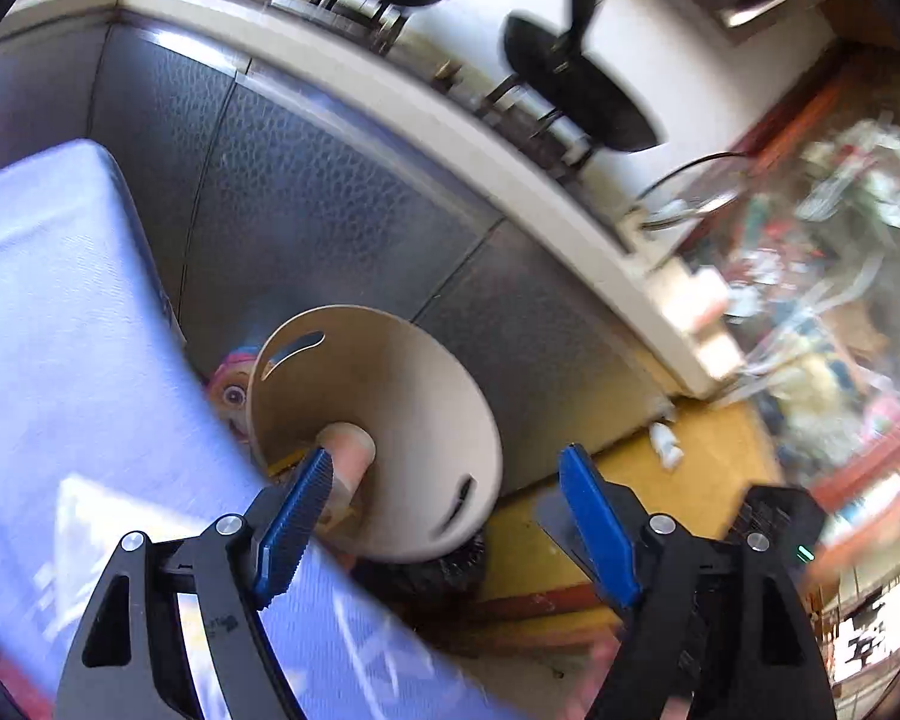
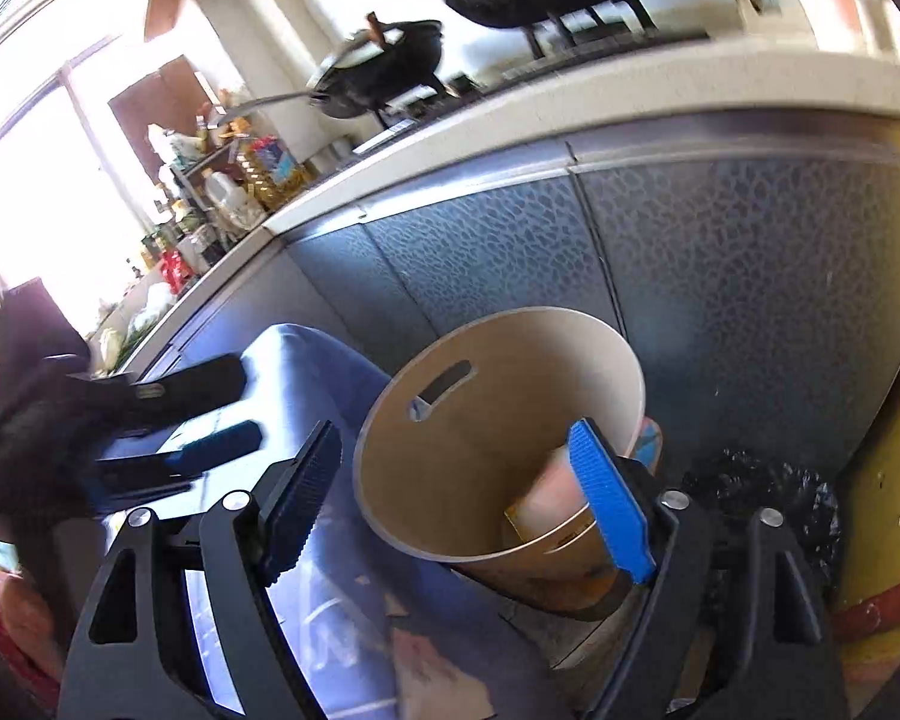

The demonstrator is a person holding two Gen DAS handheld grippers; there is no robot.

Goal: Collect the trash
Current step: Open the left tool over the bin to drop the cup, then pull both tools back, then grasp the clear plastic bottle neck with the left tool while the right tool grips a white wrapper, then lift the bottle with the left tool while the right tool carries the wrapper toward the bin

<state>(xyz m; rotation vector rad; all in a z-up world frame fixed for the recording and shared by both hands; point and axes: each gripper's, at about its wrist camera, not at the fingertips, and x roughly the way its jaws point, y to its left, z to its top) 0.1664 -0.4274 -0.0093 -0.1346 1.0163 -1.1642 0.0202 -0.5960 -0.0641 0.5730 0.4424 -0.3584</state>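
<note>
Left wrist view: left gripper (image 1: 447, 516) spread wide, nothing between the blue pads — tilted beige plastic trash bin (image 1: 390, 420) just beyond its left finger, a pinkish paper cup (image 1: 348, 450) lying inside. Bin sits against the dark textured cabinet front (image 1: 306, 198), blue cloth surface (image 1: 60, 330) on its left, crumpled white scrap (image 1: 665, 445) on the yellow floor far right. Right wrist view: right gripper (image 2: 459, 501) also open, empty — its right pad overlaps the bin (image 2: 480, 450) mouth, cup (image 2: 555, 495) inside.
</note>
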